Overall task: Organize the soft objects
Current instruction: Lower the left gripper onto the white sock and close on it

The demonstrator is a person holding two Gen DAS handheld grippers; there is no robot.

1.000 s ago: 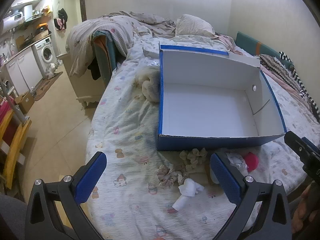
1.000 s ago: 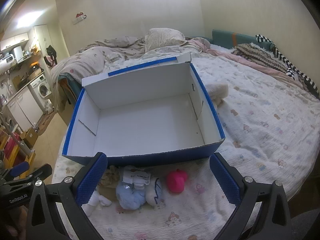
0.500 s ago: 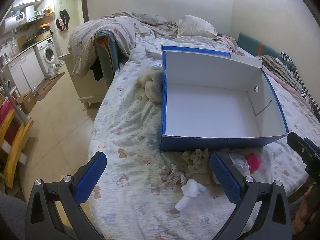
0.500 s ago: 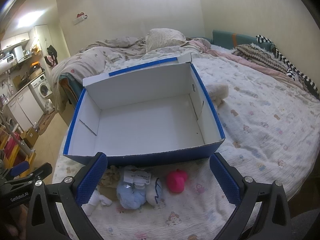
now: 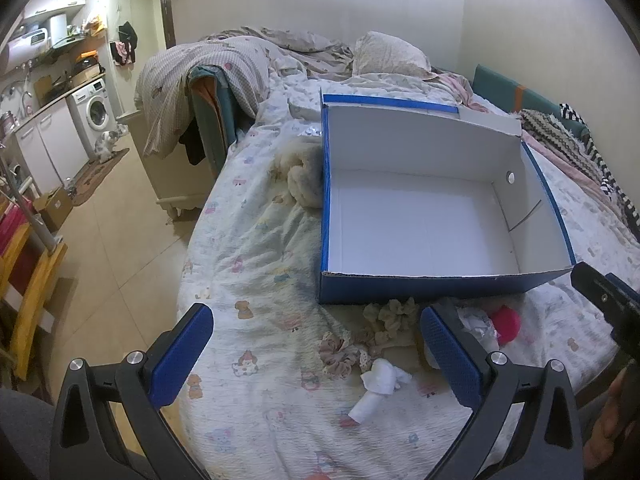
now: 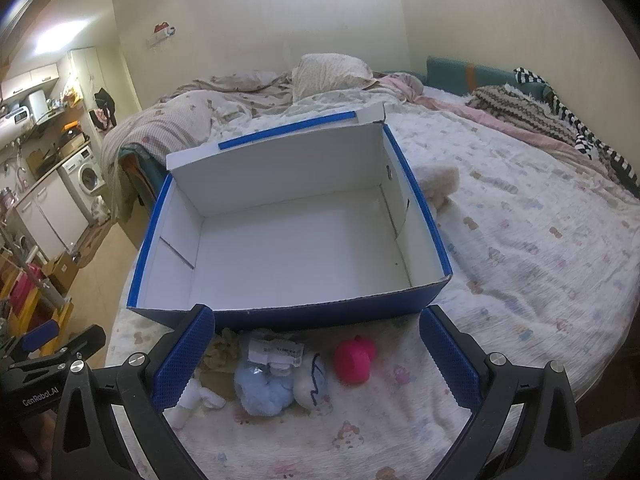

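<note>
An empty blue box with a white inside (image 5: 424, 216) (image 6: 288, 248) sits on the bed. In front of it lie small soft things: a pink plush (image 6: 354, 360) (image 5: 506, 320), a light blue pompom (image 6: 262, 390), a white plush (image 6: 310, 380), scrunchies (image 5: 340, 354) (image 5: 390, 314) and a white sock (image 5: 378, 384) (image 6: 192, 398). A cream fluffy toy (image 5: 304, 180) (image 6: 438, 180) lies beside the box. My left gripper (image 5: 316, 354) is open above the scrunchies and sock. My right gripper (image 6: 316, 356) is open above the plush pile. Both are empty.
The bed's patterned sheet (image 5: 256, 264) drops off to a tiled floor (image 5: 108, 232) on the left. A rumpled duvet and a pillow (image 6: 332, 76) lie behind the box. Striped and knitted clothes (image 6: 532, 112) lie at the far right. Kitchen units and a washing machine (image 5: 94, 114) stand far left.
The left wrist view has shifted slightly, so the box and the soft things sit a little further right and up. The right gripper has barely moved. Both stay open.
</note>
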